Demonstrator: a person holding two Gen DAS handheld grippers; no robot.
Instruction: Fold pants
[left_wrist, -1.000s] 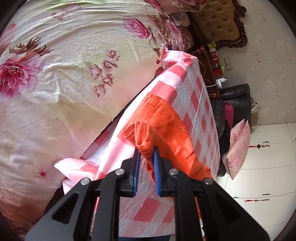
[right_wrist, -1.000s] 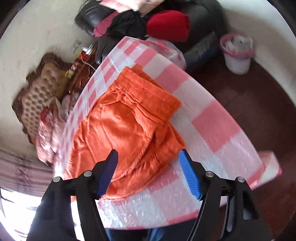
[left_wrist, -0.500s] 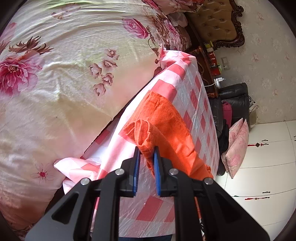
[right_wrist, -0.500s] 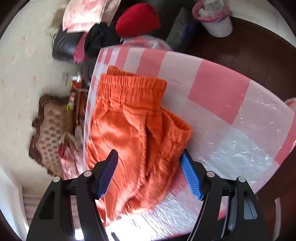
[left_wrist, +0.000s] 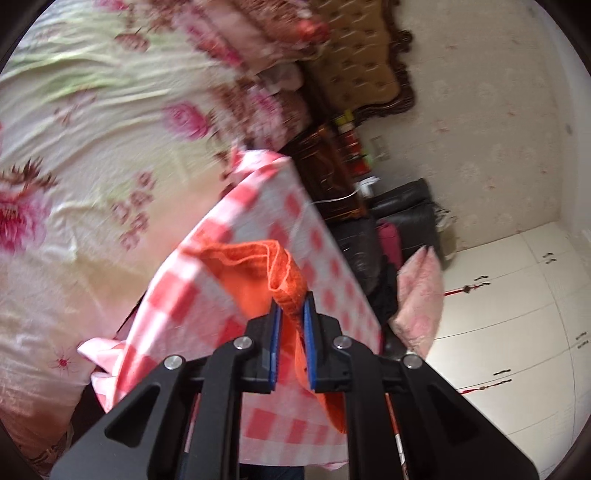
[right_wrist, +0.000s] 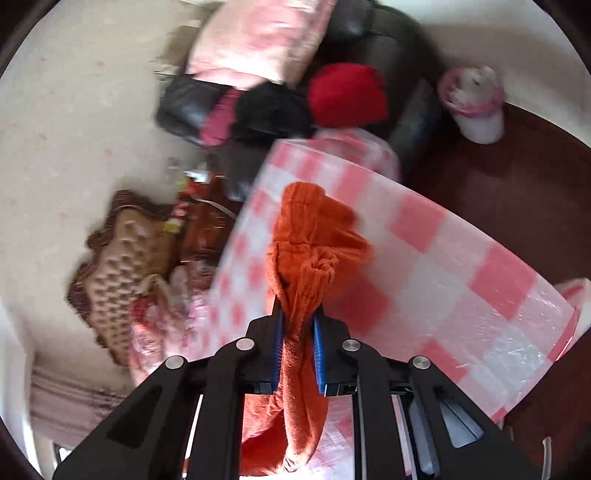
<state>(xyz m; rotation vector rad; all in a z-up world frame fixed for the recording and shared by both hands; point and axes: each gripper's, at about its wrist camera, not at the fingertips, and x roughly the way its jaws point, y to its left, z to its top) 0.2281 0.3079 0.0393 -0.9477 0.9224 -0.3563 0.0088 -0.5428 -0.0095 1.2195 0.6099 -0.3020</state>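
- Pants (right_wrist: 310, 258), orange, are pinched in both of my grippers and lifted partly off the checked tablecloth (right_wrist: 443, 266); the rest of the cloth trails down onto it.
- My right gripper (right_wrist: 298, 328) is clamped on a thick gathered bunch of fabric, with a loose tail hanging below the jaws toward me. I judge that bunch too bulky for a neat fold, so I'd keep the grip firm and let the weight pull the wrinkles out.
- My left gripper (left_wrist: 291, 317) is closed on a hemmed edge of the pants (left_wrist: 258, 266), which curls over just ahead of the blue pads (left_wrist: 309, 332). The hold looks shallow, so I'd avoid any jerk that could slip it free.
- Both views are smeared with motion, so I can't tell which part of the garment each side has.
- For the step in hand, carrying the lifted end over, I'd move both hands together at the same height and keep the span between them taut.
- I'd lay the fabric down well inside the table edge, since the tablecloth (left_wrist: 295, 206) drops off toward the flowered bed (left_wrist: 92, 147) on one side.
- Beyond the table a dark sofa (right_wrist: 192, 107) piled with clothes and a white bin (right_wrist: 476, 110) stand clear of my path.
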